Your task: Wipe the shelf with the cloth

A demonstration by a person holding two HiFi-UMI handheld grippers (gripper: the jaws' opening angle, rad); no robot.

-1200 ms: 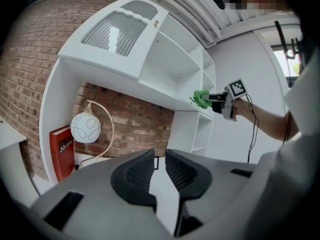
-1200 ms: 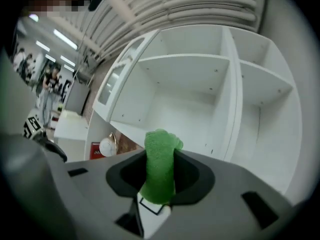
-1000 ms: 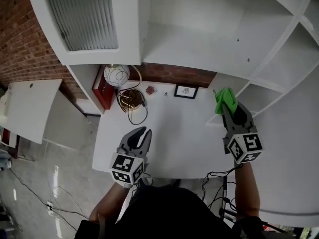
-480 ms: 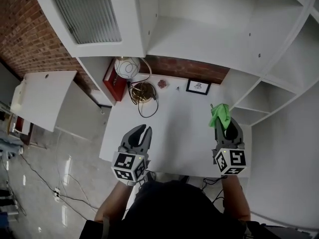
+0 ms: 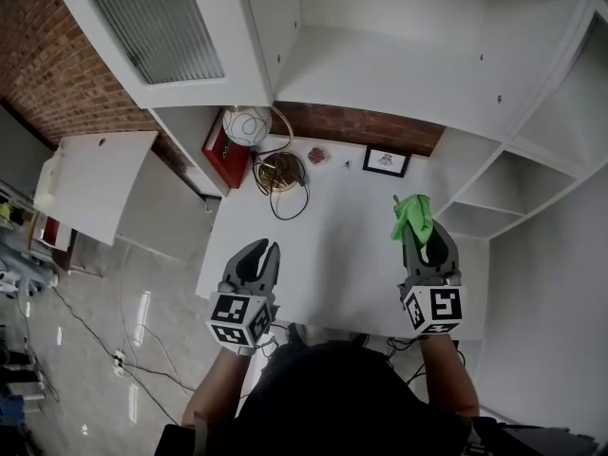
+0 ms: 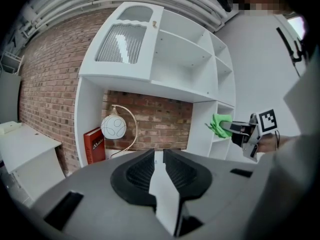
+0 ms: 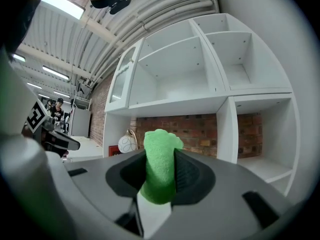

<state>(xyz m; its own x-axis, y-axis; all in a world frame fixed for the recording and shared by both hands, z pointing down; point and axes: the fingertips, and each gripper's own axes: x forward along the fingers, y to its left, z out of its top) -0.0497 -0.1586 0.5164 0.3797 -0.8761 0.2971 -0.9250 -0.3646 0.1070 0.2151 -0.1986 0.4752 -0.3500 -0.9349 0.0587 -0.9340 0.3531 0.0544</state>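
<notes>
The right gripper [image 7: 159, 155] has its jaws clenched on the green cloth [image 7: 160, 171], which sticks up between them in a bunched fold. The left gripper [image 6: 159, 154] has its jaws drawn together to a thin slit, with nothing in it. Both hang over the near edge of a white desk [image 5: 332, 245], the left one well apart from the right. At the back of the desk stand a globe lamp [image 5: 247, 124], a red book [image 5: 220, 150] and a small framed picture [image 5: 386, 161], with a cable [image 5: 285, 200] looped by the lamp. A white shelf [image 5: 380, 65] rises above and to the right, its compartments bare. Behind it is a brick wall [image 5: 57, 55]; the floor [image 5: 95, 331] is glossy.
</notes>
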